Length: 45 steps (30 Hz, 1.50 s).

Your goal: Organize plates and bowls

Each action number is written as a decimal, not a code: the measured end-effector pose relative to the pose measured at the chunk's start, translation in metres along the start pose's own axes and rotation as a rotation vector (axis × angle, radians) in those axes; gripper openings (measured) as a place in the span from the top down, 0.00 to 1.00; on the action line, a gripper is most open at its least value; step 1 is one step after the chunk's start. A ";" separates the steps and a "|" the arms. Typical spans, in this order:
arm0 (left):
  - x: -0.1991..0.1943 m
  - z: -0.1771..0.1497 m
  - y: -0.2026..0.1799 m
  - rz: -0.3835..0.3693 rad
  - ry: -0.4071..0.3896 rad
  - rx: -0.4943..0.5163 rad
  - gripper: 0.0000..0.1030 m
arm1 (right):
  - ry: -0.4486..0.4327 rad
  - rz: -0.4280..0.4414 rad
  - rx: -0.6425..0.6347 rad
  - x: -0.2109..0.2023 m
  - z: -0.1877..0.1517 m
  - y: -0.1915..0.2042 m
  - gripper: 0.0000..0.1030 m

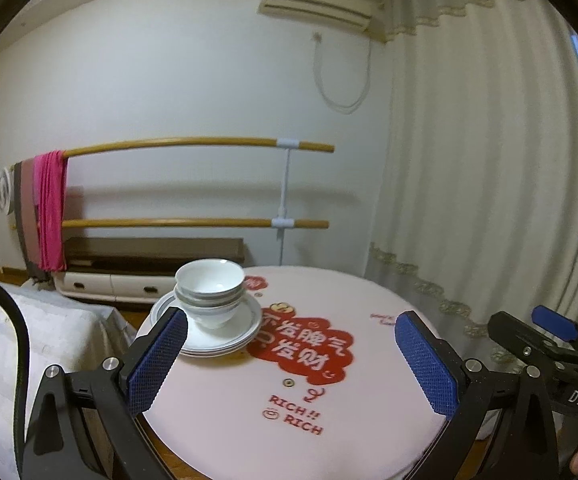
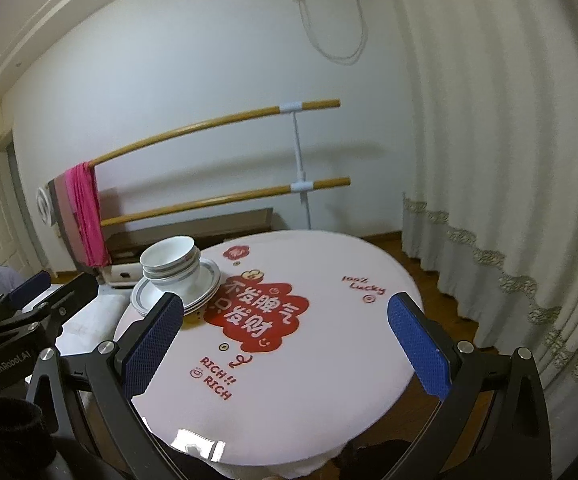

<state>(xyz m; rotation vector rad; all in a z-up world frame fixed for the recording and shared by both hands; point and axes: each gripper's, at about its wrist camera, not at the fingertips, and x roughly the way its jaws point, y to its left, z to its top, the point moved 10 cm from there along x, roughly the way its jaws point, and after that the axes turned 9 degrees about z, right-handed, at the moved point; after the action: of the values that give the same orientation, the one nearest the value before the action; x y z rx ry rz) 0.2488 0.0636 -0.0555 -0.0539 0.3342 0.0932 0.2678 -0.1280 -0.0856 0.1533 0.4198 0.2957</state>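
A stack of white bowls (image 1: 211, 292) with grey rims sits on a stack of white plates (image 1: 229, 338) at the far left of a round pink table (image 1: 289, 400). The same bowls (image 2: 173, 266) and plates (image 2: 205, 284) show in the right wrist view. My left gripper (image 1: 291, 354) is open and empty, held above the table's near side, its left pad (image 1: 157, 364) just in front of the plates. My right gripper (image 2: 285, 340) is open and empty, over the table's near half. The right gripper also shows at the right edge of the left wrist view (image 1: 549, 340).
The table top has a red printed motif (image 1: 301, 348). A covered seat (image 1: 53, 340) stands left of the table. A two-bar wooden rail (image 1: 193, 144) with pink cloth (image 1: 51, 208) and a low cabinet (image 1: 129, 284) stand by the wall. Curtains (image 1: 489, 200) hang to the right.
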 end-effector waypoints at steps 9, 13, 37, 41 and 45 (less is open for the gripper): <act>-0.048 -0.004 -0.010 -0.021 -0.117 0.029 0.01 | -0.093 0.002 0.004 -0.050 0.001 0.005 0.00; -0.062 -0.004 -0.007 -0.011 -0.172 0.010 0.01 | -0.114 0.001 -0.012 -0.066 0.003 0.011 0.00; -0.076 -0.017 -0.017 -0.029 -0.185 0.025 0.01 | -0.183 -0.012 -0.040 -0.096 -0.001 0.020 0.00; -0.079 -0.017 -0.017 -0.027 -0.187 0.025 0.01 | -0.181 -0.015 -0.044 -0.098 -0.002 0.021 0.00; -0.078 -0.015 -0.019 -0.031 -0.191 0.024 0.01 | -0.181 -0.021 -0.045 -0.096 -0.002 0.023 0.00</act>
<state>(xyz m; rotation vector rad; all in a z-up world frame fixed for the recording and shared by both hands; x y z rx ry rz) 0.1727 0.0370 -0.0437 -0.0265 0.1439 0.0630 0.1775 -0.1362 -0.0461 0.1305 0.2349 0.2679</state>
